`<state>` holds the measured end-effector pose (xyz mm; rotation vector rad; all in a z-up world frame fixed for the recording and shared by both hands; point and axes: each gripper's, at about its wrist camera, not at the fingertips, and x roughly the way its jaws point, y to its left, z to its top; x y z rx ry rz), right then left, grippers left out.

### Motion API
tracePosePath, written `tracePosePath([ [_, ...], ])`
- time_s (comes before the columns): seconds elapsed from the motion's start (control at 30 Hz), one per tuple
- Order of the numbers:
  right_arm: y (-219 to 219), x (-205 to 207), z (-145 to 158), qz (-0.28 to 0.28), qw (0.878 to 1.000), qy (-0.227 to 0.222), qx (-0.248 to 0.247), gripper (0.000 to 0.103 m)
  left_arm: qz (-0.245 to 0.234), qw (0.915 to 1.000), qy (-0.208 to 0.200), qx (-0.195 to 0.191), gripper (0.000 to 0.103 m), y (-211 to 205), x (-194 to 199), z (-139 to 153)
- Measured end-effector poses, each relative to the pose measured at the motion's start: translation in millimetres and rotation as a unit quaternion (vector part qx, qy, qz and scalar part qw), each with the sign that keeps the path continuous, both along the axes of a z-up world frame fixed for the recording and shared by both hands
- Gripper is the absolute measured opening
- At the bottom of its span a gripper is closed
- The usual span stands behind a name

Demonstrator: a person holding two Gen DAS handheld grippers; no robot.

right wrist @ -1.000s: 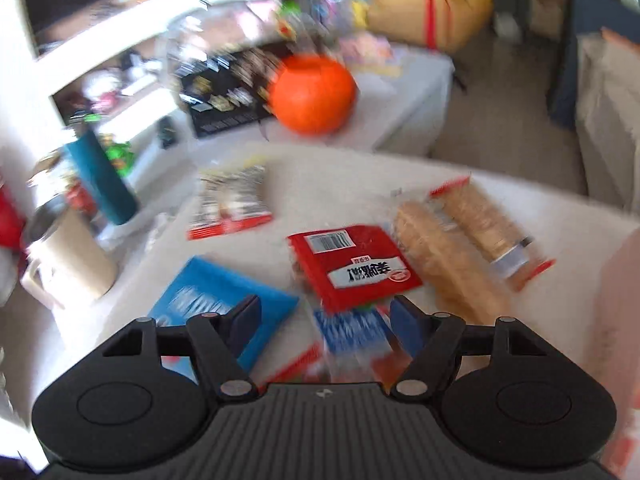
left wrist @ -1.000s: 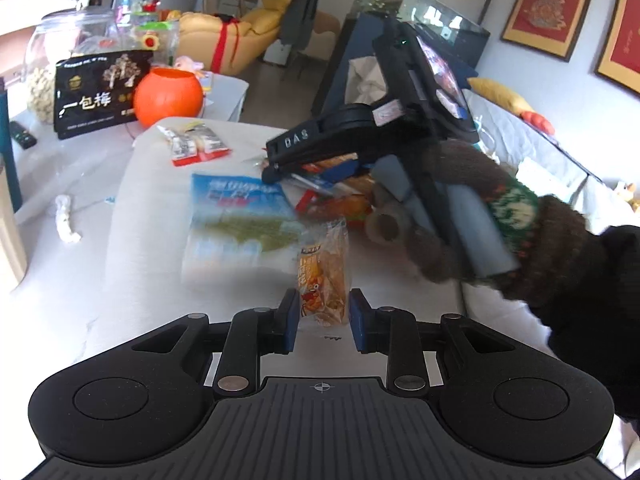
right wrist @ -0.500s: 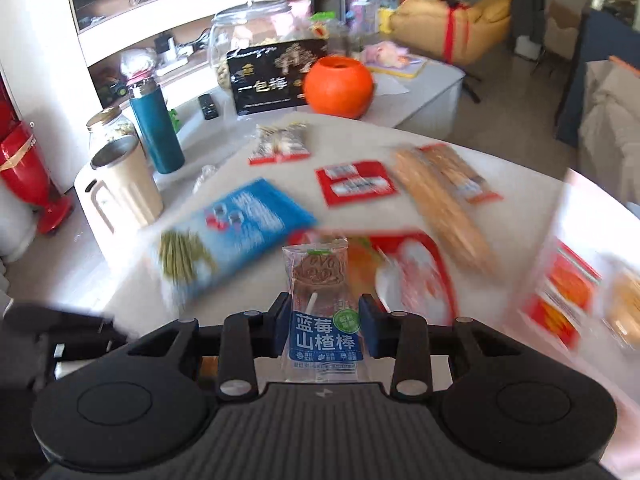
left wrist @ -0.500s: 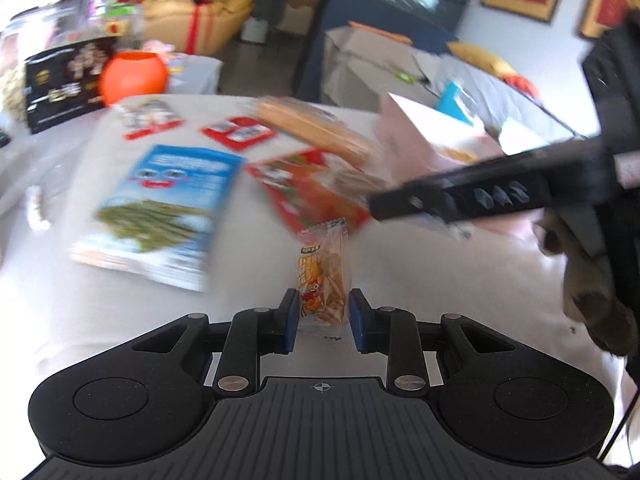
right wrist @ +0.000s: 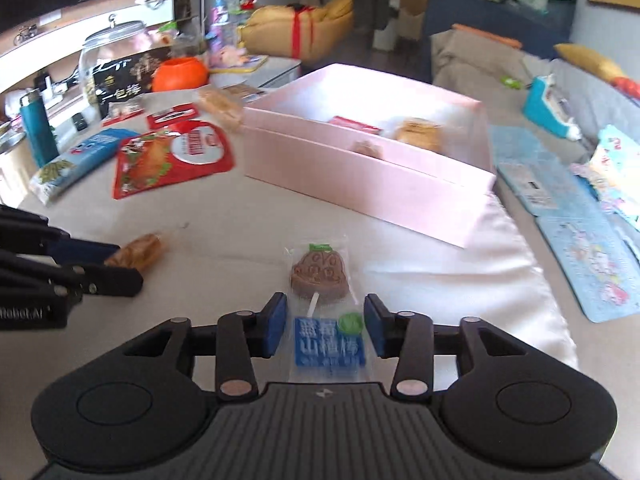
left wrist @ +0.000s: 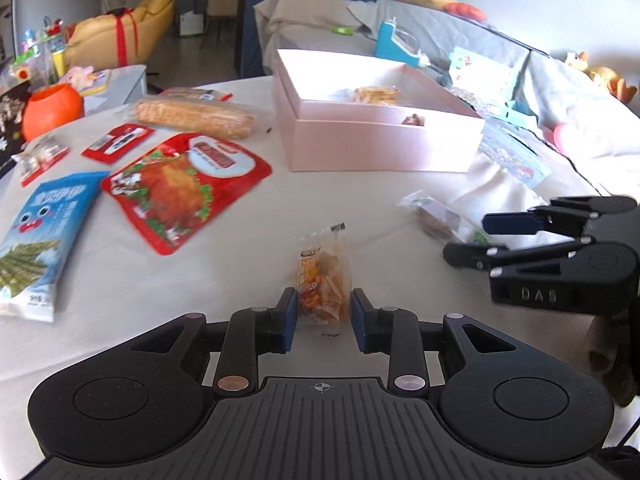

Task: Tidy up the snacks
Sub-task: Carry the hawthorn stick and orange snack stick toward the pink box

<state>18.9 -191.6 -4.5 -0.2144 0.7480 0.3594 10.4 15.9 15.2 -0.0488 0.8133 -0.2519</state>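
Observation:
My left gripper (left wrist: pixel 323 315) is shut on a small orange snack packet (left wrist: pixel 323 276), held above the white table. My right gripper (right wrist: pixel 325 329) is shut on a clear-wrapped brown lollipop with a blue label (right wrist: pixel 322 280). The open pink box (left wrist: pixel 380 142) stands ahead at the table's far side and holds a few snacks; it also shows in the right wrist view (right wrist: pixel 372 176). The right gripper (left wrist: pixel 504 236) shows at the right of the left wrist view, with its lollipop (left wrist: pixel 438 216). The left gripper (right wrist: pixel 96 270) shows at the left of the right wrist view.
A red chicken-print pouch (left wrist: pixel 184 184), a blue seaweed bag (left wrist: pixel 36 236), a long cracker pack (left wrist: pixel 192 116) and small red packets (left wrist: pixel 118 142) lie on the table's left part. An orange pumpkin pot (left wrist: pixel 52 110) sits far left. A sofa with blue cards (right wrist: pixel 576 216) lies right.
Both grippers swung right toward the pink box, carrying their snacks. One second ago the right gripper was open over the snack pile; it then closed on the lollipop.

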Motion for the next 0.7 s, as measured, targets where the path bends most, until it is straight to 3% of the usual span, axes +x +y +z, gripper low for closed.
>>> tracePosePath([
  [0.07, -8, -1, -5, -0.012, 1.000, -0.007, 0.009, 0.064, 0.000, 1.0000, 0.002, 0.001, 0.035, -3, 5, 0],
  [0.17, -19, 1, -12, -0.033, 0.999, -0.009, 0.038, 0.071, -0.004, 0.9999, 0.004, 0.009, 0.035, -9, 11, 3],
  [0.7, -21, 1, -17, -0.037, 0.998, -0.006, 0.049, 0.086, -0.019, 0.9996, 0.017, 0.014, 0.035, -18, 63, 2],
])
